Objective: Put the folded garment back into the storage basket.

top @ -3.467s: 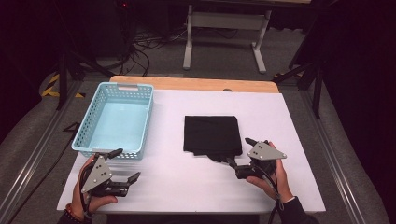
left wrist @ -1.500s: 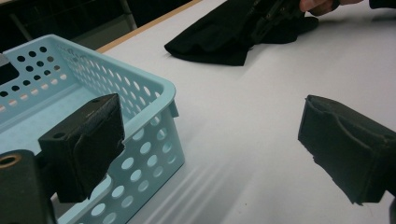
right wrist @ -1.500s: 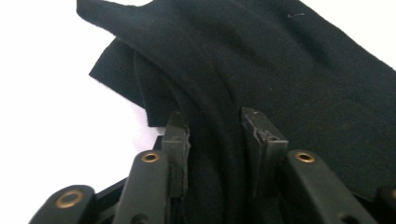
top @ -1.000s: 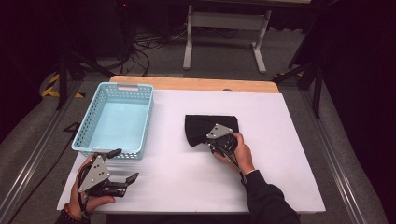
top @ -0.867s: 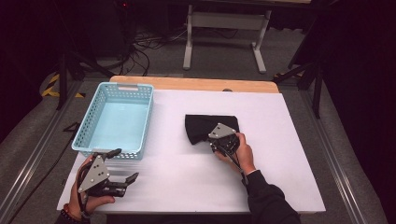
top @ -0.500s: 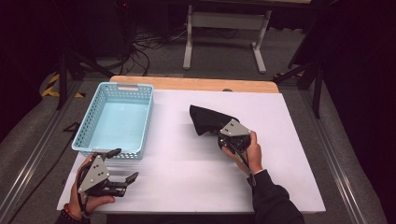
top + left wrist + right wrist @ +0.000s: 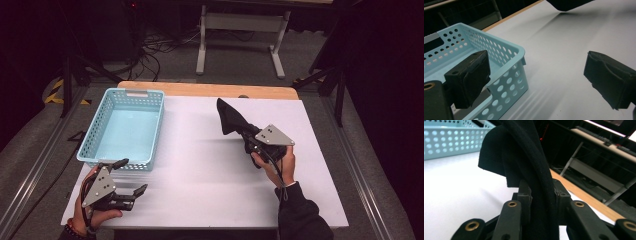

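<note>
A black cloth (image 7: 231, 118) hangs in the air over the right half of the white table (image 7: 200, 175), bunched and folded over on itself. My right gripper (image 7: 248, 139) is shut on its lower end. In the right gripper view the cloth (image 7: 506, 152) rises from between the pressed pads of that gripper (image 7: 541, 195). My left gripper (image 7: 131, 176) rests at the table's front left, open and with nothing between its pads (image 7: 469, 77). It sits just in front of a light blue perforated basket (image 7: 90, 145), which holds nothing.
The basket's near corner (image 7: 506, 50) stands close to the left gripper's left pad. A wooden strip (image 7: 200, 89) edges the table's far side. Beyond it are a table frame and cables on a dark floor (image 7: 240, 45).
The cloth lay flat on the table; now it is gathered and lifted off it. The right gripper has risen and moved right and back with the cloth. The left gripper stayed put.
</note>
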`<state>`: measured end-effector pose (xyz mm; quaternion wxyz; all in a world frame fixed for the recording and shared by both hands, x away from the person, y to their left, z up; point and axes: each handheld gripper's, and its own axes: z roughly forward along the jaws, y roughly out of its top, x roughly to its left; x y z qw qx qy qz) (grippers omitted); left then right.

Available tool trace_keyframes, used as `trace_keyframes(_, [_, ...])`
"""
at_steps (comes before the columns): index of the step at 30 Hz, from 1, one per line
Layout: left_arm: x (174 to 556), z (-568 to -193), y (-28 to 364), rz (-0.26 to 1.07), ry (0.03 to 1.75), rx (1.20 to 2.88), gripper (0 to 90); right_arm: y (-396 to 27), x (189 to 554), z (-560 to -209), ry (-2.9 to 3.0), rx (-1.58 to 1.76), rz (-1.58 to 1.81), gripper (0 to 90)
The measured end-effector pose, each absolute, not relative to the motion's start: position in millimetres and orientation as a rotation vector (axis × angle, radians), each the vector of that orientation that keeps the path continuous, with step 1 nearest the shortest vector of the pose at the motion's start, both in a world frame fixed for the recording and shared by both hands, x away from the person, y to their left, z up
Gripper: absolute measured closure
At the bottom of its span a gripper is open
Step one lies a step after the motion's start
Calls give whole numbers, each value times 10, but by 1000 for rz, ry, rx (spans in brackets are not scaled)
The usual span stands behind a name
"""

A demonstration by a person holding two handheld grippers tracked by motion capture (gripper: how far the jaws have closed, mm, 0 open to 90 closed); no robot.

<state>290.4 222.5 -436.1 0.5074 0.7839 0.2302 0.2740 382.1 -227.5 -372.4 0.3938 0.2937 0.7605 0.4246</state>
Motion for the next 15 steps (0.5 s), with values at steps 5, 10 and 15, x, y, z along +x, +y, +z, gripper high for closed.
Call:
trace_keyframes(5, [2902, -4358, 2229, 671, 550, 1892, 76, -2370, 3789, -3654, 1878, 756, 1112, 733])
trace_keyframes(10, [2894, -4357, 2226, 671, 546, 1887, 77, -2438, 3750, -3594, 1830, 755, 1139, 734])
trace_keyframes(15, [2888, -4358, 2218, 681, 548, 1892, 81, -2457, 3716, -3545, 1809, 748, 1160, 734])
